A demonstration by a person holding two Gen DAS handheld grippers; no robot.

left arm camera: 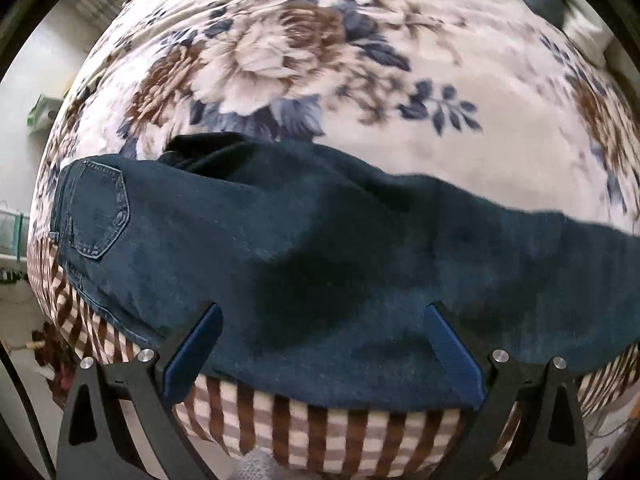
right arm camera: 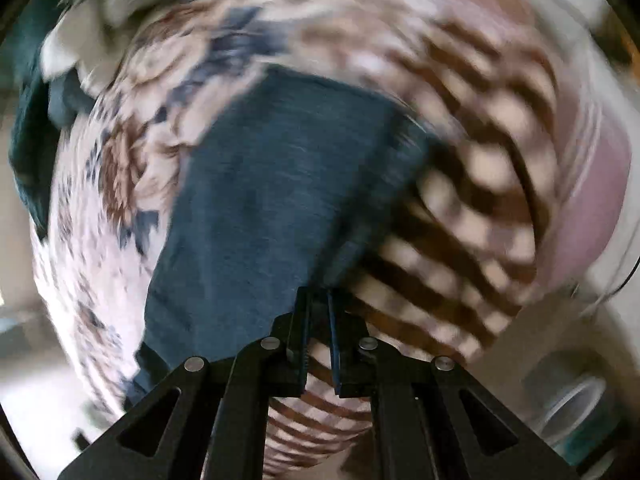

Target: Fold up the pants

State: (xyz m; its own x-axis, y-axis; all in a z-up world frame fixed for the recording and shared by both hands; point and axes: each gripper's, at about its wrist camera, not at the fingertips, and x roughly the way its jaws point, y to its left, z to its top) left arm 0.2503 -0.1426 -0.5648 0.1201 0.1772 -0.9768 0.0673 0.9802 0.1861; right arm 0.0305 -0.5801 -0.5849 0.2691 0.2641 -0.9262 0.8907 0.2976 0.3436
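Holding my left gripper (left arm camera: pixel 322 346) wide open, I hovered it over the near edge of the bed (left arm camera: pixel 320 424), empty, with the dark denim jeans (left arm camera: pixel 304 248) lying right beneath and ahead of the blue pads (left arm camera: pixel 196 352). The jeans lay on the floral blanket (left arm camera: pixel 460 120) along that near edge, apparently already doubled leg on leg, their long axis running across my view: waistband and back pocket (left arm camera: pixel 96 212) toward the left corner, legs trailing off to the right. My right gripper (right arm camera: pixel 319 332) was nearly closed at the hem end; it looked pinched on the corner of the jeans (right arm camera: pixel 280 184), though motion blur kept me from being certain. From there the leg stretched straight away from those fingers. I judged the right hand nearer the end that must travel, the hem needing to be carried along the long axis toward the waistband.
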